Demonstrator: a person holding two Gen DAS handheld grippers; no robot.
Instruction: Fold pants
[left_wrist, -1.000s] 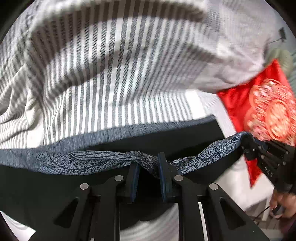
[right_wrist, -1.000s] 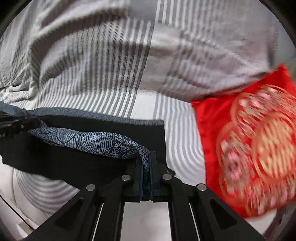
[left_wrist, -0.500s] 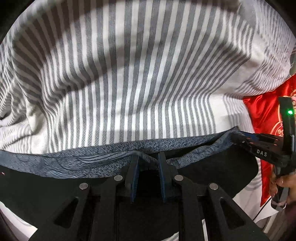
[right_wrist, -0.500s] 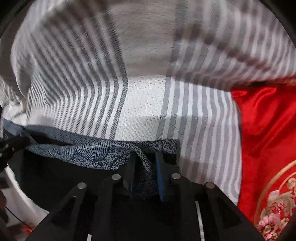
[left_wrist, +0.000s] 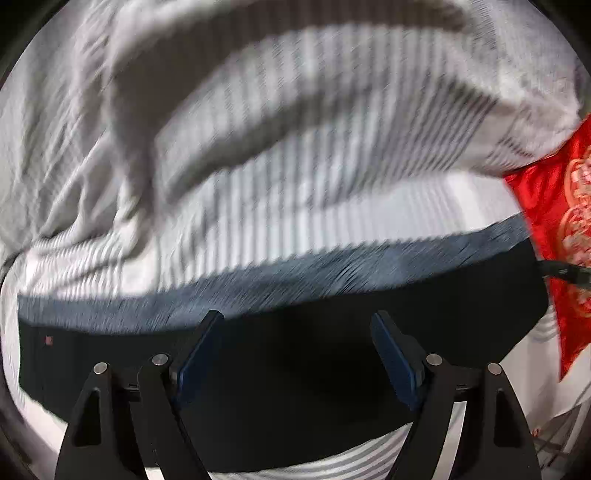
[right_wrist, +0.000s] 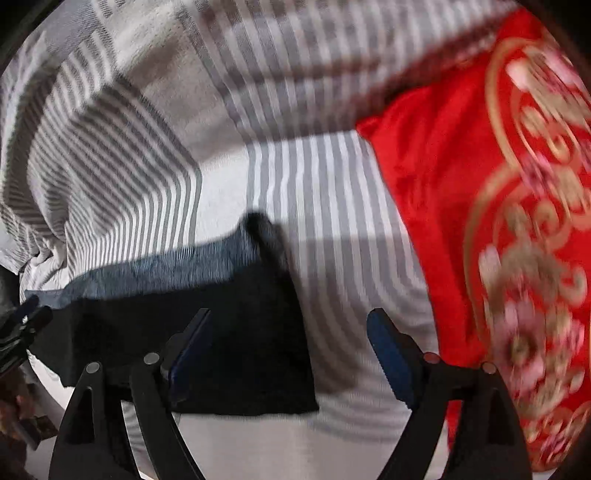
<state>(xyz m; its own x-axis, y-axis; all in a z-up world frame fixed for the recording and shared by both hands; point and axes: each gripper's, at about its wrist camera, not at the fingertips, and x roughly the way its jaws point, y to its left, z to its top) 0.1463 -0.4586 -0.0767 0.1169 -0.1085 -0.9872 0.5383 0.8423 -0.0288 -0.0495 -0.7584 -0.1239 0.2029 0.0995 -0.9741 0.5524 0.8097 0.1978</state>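
Mostly blurred, pants lie beneath both parted claws.

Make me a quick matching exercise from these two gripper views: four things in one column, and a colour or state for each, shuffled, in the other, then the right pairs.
Things:
1. pants
2. bedsheet
3. cushion
4. left gripper

Descriptions:
A. red with gold pattern
B. jaws wide apart, nothing pinched
C. grey and white stripes
D. dark, lying flat, patterned blue-grey band along the far edge

Pairs: 1-D, 2-C, 3-A, 4-B
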